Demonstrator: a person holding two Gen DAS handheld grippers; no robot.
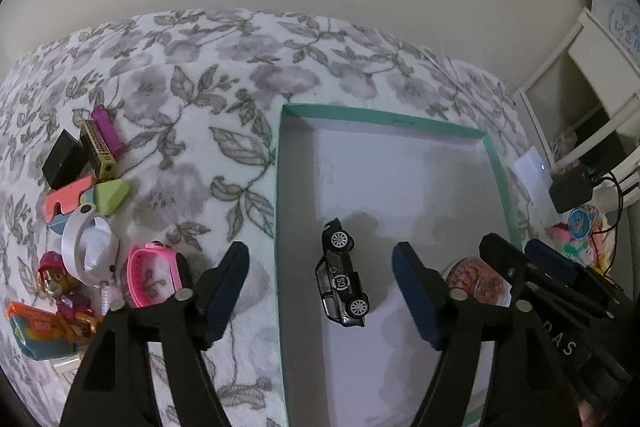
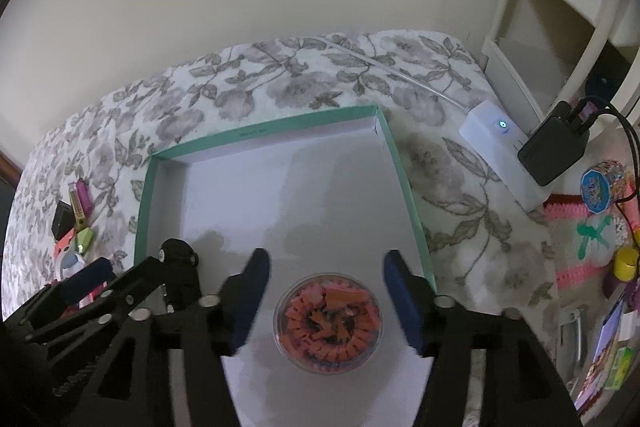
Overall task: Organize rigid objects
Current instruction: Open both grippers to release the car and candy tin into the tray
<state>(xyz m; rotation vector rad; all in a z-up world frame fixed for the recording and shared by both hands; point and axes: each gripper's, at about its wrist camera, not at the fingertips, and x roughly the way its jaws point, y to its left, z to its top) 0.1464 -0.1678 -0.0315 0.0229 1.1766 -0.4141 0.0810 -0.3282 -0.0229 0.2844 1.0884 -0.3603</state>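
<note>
A shallow box with a teal rim [image 1: 384, 117] [image 2: 260, 131] lies on the flowered bedspread. Inside it a black toy car [image 1: 342, 279] rests on its side between the fingers of my left gripper [image 1: 320, 293], which stands open with its pads clear of the car. A round clear tub of orange pieces [image 2: 328, 323] [image 1: 476, 279] sits on the box floor near its right wall. My right gripper [image 2: 326, 301] straddles the tub, open, with a small gap on each side. In the right wrist view the left gripper's fingers [image 2: 86, 279] hide most of the car.
Left of the box lies a pile of small toys: a black block [image 1: 64, 163], a purple tube [image 1: 106, 129], a green piece [image 1: 112, 193], a pink watch [image 1: 154, 275] and a pup figure [image 1: 56, 275]. A white power strip [image 2: 492, 143] with a black adapter [image 2: 554, 147] lies to the right.
</note>
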